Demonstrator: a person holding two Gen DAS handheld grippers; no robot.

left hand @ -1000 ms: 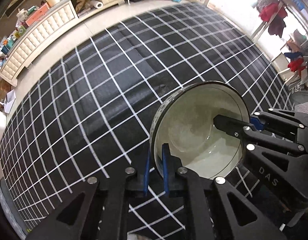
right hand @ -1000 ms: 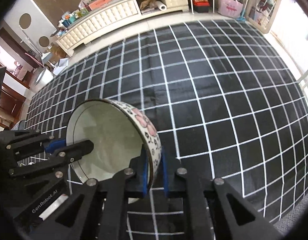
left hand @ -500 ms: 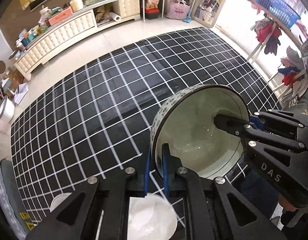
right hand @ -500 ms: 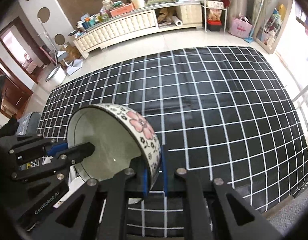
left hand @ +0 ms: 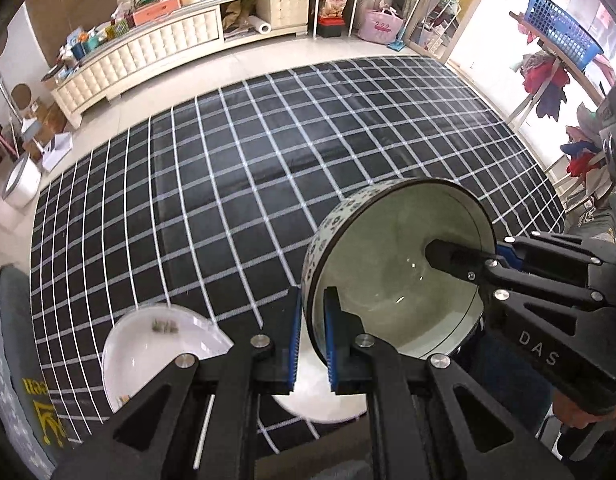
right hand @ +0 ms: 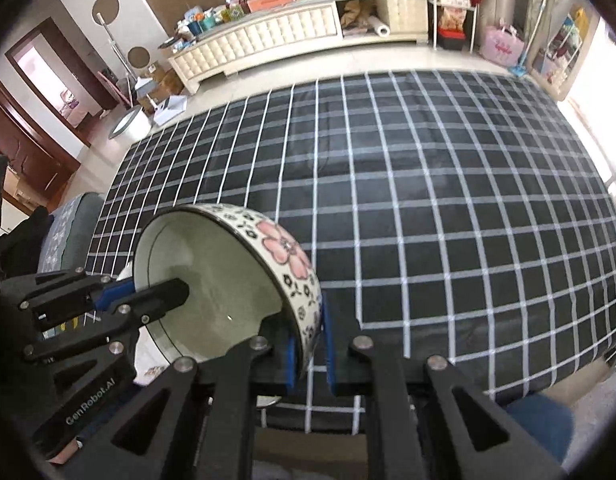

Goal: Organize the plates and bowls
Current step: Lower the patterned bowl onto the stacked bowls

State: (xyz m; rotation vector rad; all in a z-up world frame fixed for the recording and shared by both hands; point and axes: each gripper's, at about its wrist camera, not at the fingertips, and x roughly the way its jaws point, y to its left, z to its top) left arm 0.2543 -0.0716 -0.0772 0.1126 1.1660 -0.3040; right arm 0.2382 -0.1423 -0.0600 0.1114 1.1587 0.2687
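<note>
A deep bowl, pale green inside with a pink flower pattern outside, hangs tilted on its side above the table. My left gripper is shut on its near-left rim. My right gripper is shut on the opposite rim; it reaches in from the right in the left wrist view. Under the bowl on the cloth lie a white plate with a few crumbs and a second white dish, partly hidden by my fingers.
The table carries a black cloth with a white grid. A grey cushioned seat sits at its left end. Beyond the table are a long white cabinet and a clothes rack with a blue basket.
Both grippers have risen and drawn back with the bowl between them. The two white dishes near the table's front edge have come into view beneath it.
</note>
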